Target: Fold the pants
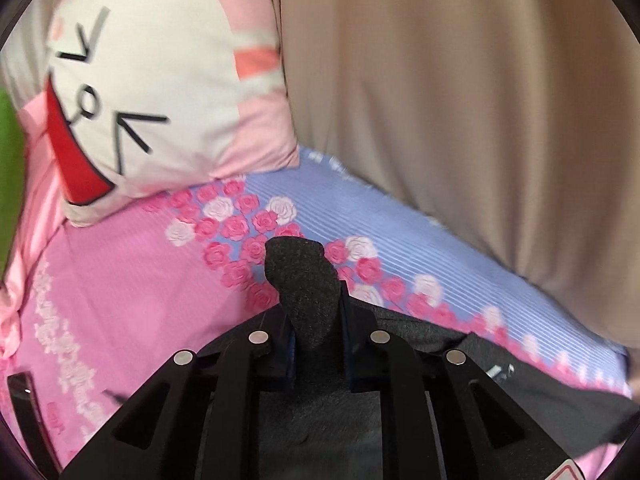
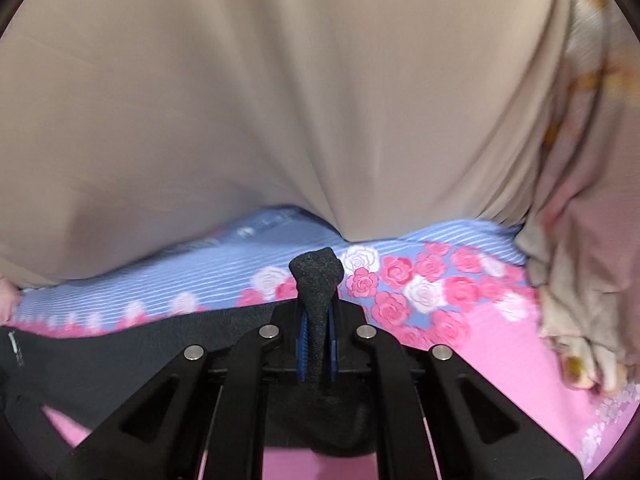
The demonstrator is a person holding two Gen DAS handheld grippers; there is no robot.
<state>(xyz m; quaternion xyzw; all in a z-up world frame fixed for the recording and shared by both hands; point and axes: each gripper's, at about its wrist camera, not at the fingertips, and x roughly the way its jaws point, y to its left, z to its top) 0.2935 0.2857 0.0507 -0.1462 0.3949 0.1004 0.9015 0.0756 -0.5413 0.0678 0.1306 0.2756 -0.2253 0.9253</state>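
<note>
Both tongs are clamped on bunched dark cloth: the left tongs (image 1: 314, 312) and right tongs (image 2: 316, 320) each pinch an edge of the pants (image 1: 500, 364), which trail onto the flowered bedsheet (image 1: 140, 280). Lift evenly, keeping the edge taut, to avoid wrinkles.

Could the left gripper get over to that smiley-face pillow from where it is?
Probably not yet: the left gripper is shut on the dark pants. The bedsheet toward the pillow looks unobstructed, though.

Right tool (image 2: 316, 344) pinches dark pants (image 2: 120, 344) (bunched) above floral bedsheet (image 2: 500, 344).
</note>
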